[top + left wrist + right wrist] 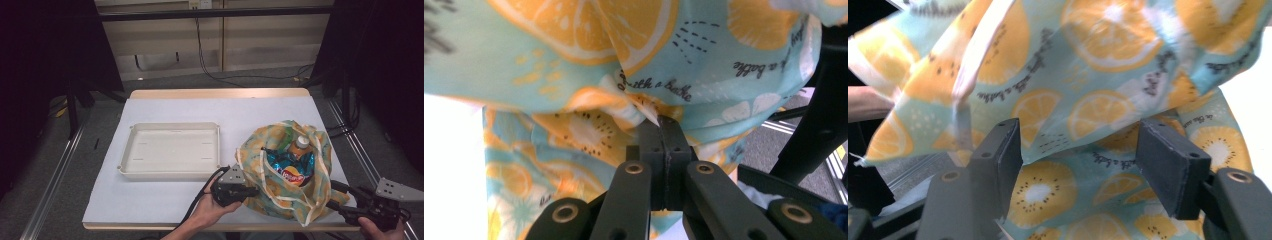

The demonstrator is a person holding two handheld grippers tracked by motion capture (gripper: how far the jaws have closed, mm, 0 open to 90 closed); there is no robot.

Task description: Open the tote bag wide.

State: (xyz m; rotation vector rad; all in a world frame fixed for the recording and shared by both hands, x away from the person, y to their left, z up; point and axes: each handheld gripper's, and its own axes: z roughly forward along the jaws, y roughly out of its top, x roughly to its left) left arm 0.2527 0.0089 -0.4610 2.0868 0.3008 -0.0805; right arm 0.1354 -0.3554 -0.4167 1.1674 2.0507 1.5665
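Observation:
A cloth bag [260, 145] printed with orange slices on pale blue lies open at the table's front right. Inside it are a blue crisp packet [292, 172] and a bottle with an orange cap [300, 144]. My left gripper [252, 190] reaches the bag's left side from the front. In the left gripper view its jaws [663, 122] are shut on a pinched fold of the bag [574, 60]. My right gripper [332, 196] is at the bag's front right corner. It stands open [1083, 155], with the bag's cloth [1098, 60] hanging loose between and beyond the pads.
An empty cream tray [172, 125] sits left of the bag on the white table cover [150, 200]. Dark stands and cables are on the floor behind the table. A metal rail [50, 180] runs along the left side.

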